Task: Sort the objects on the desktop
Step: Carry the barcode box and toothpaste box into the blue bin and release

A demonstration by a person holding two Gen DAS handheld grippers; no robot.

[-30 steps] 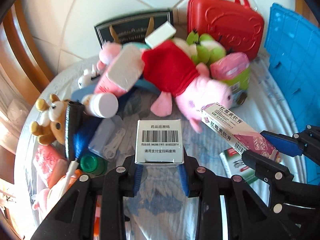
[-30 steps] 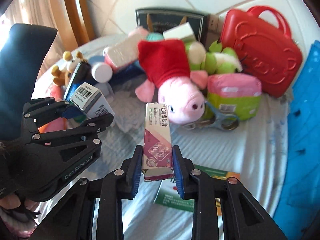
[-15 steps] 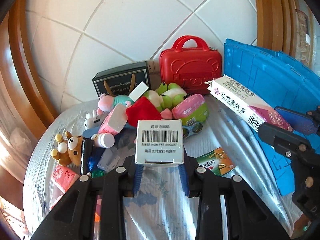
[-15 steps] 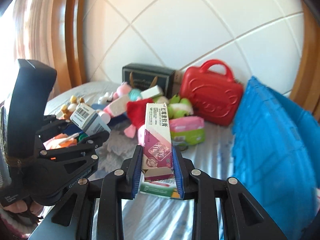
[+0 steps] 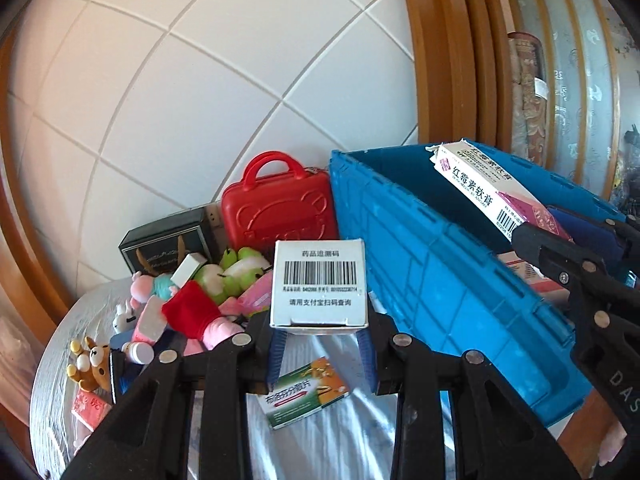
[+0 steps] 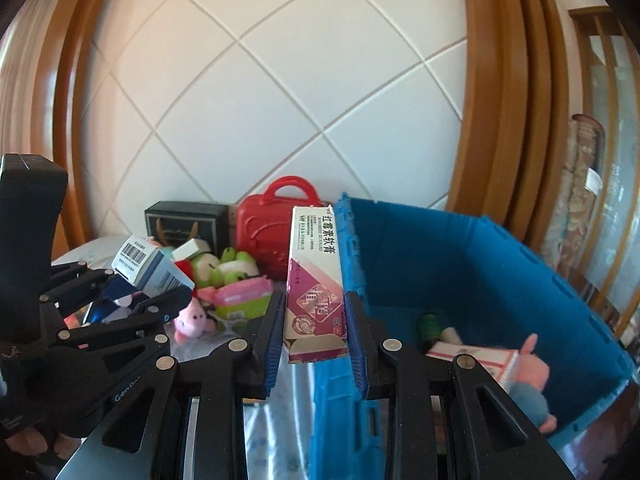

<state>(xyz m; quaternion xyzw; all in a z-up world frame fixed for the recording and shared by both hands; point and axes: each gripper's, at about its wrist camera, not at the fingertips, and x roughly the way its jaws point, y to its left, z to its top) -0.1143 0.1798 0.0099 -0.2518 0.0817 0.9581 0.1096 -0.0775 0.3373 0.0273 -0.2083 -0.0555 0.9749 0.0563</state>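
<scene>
My left gripper (image 5: 322, 354) is shut on a white medicine box with a barcode (image 5: 319, 283), held above the table; the box also shows in the right wrist view (image 6: 149, 272). My right gripper (image 6: 315, 346) is shut on a long white and purple ointment box (image 6: 314, 280), held upright at the near wall of the blue crate (image 6: 460, 280). In the left wrist view this ointment box (image 5: 488, 192) hangs over the open blue crate (image 5: 424, 272). The crate holds a small box (image 6: 476, 356), a pink plush and a dark bottle.
A heap of plush toys (image 5: 200, 304), a red toy case (image 5: 280, 216) and a black box (image 5: 164, 240) lie at the back of the table. A green and orange medicine box (image 5: 304, 394) lies on the tablecloth below my left gripper. A tiled wall stands behind.
Both grippers have risen and swung right toward the blue crate with their boxes. The ointment box now hangs at the crate's rim and the toy heap looks farther off.
</scene>
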